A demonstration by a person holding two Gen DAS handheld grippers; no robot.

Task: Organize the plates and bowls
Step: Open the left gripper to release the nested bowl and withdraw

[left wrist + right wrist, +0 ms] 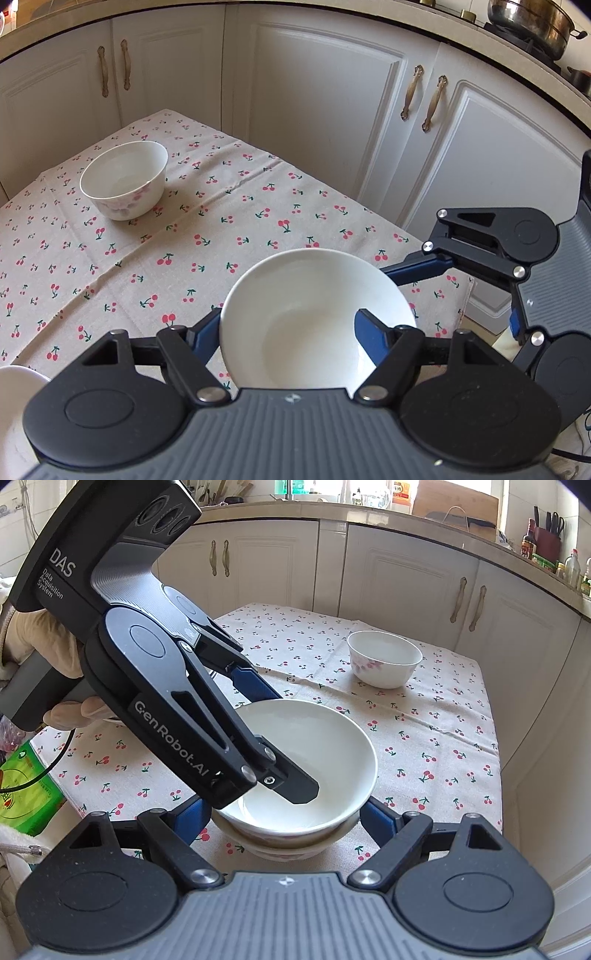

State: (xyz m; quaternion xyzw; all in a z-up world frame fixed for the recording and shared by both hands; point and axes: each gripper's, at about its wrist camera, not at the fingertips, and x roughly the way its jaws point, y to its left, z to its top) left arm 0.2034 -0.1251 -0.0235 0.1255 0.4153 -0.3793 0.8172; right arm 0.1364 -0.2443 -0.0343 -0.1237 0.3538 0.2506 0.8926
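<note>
Nearest the right wrist camera, two bowls are sitting nested: the upper bowl (306,760) is resting inside the lower bowl (284,845), whose floral rim is showing just beneath it. This stack is standing on the cherry-print tabletop (424,746), close to its near edge.

The right tool (286,818) is standing wide open, its blue fingers flanking the stack on either side; they are lying close to the bowl walls but do not seem to be squeezing them, so it is holding nothing.

The left tool (291,332) is reaching in from the side, one finger lying inside the upper bowl (314,317) and the other outside its wall. It is straddling the rim; whether it is still pinching or already letting go I cannot tell from either view.

At the bottom left corner of the left wrist view, part of another white dish (14,402) is showing; what kind it is I cannot tell.

Farther off, a lone floral bowl (123,181) is standing by itself near the far side of the tabletop, well apart from the stack.

Judging by this, the task is partly done: two bowls are already nested, and the far bowl, at least, is waiting to be gathered onto the pile. No plates are clearly showing in either view, so how that part stands is unknown.
</note>
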